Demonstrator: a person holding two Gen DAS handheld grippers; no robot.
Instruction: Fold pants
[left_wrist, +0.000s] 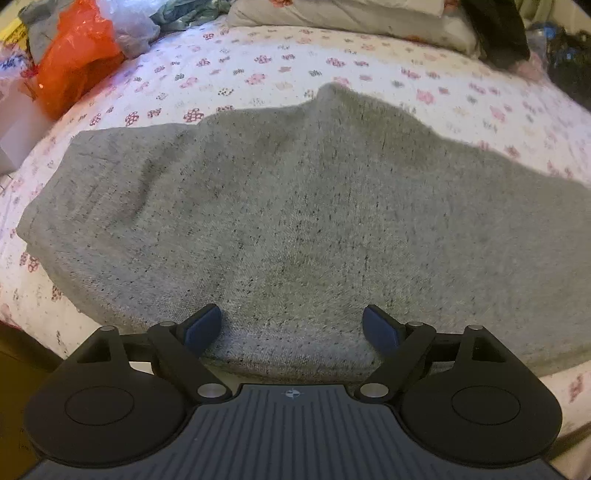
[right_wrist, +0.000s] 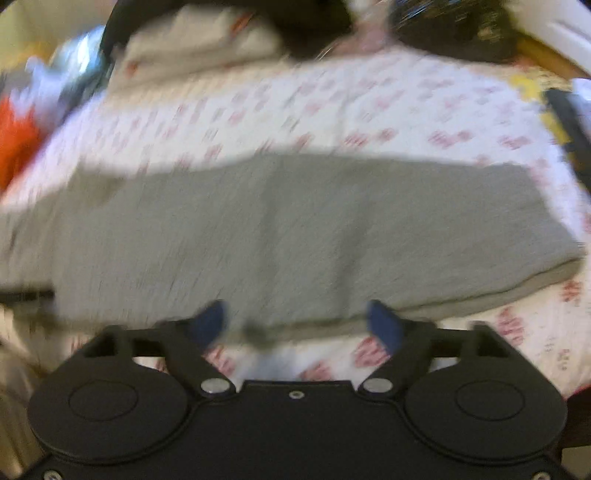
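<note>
Holding nothing, your left gripper (left_wrist: 291, 325) and right gripper (right_wrist: 297, 321) both gape wide over the near edge of the gray pants (left_wrist: 295, 206), lying flat on the flowered bed (left_wrist: 258, 62) — grab only one layer and the fold slides crooked.

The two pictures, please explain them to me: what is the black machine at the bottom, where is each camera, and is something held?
Each picture comes from a camera on a hand-held tool that a person carries, looking along its two fingers. The left gripper and the right gripper both stand open, with blue pads; neither holds anything. Grey pants lie spread on a bed with a flowered sheet. An orange plastic bag sits at the far side. The right view is blurred.
</note>
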